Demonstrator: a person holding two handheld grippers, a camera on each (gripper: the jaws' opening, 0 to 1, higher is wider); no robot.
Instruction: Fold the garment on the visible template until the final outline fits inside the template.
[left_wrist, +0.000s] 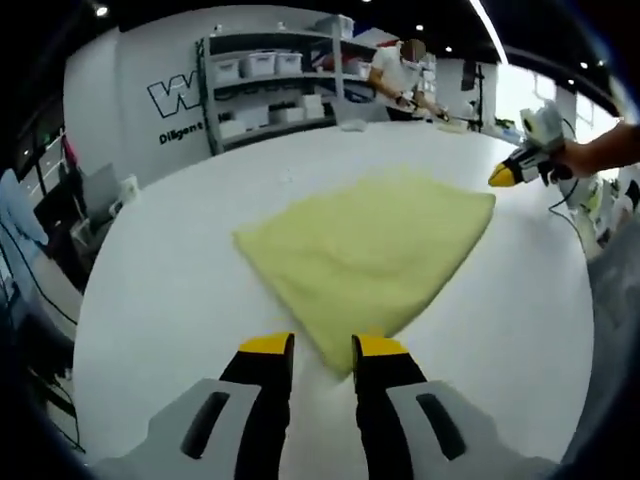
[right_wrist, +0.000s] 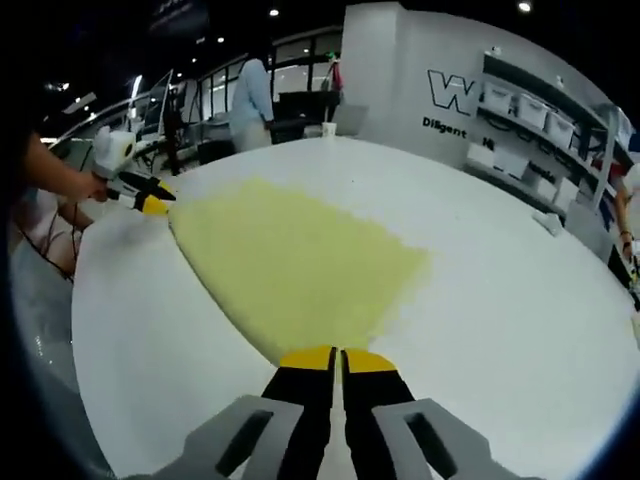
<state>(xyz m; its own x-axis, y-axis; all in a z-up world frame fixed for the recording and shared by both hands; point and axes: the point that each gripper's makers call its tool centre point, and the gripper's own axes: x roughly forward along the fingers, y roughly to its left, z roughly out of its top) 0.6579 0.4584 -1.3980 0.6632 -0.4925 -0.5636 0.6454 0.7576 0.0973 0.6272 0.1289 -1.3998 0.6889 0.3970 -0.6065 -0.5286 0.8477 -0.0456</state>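
A pale yellow garment (left_wrist: 370, 250) lies folded and flat on the white round table (left_wrist: 170, 300), roughly kite-shaped. In the left gripper view my left gripper (left_wrist: 323, 348) stands open, with the garment's near corner lying between its yellow fingertips. My right gripper (left_wrist: 503, 177), held by a hand, touches the garment's far right corner. In the right gripper view the garment (right_wrist: 290, 265) spreads ahead, and my right gripper (right_wrist: 338, 358) has its jaws closed together over the near corner. The left gripper (right_wrist: 153, 206) meets the far left corner.
Shelves with white bins (left_wrist: 270, 85) stand past the table, where a person (left_wrist: 400, 75) is bent over a bench. Another person (right_wrist: 250, 100) stands beyond the table's far side. Cables hang by the table's edge (left_wrist: 590, 215). Bare table surrounds the garment.
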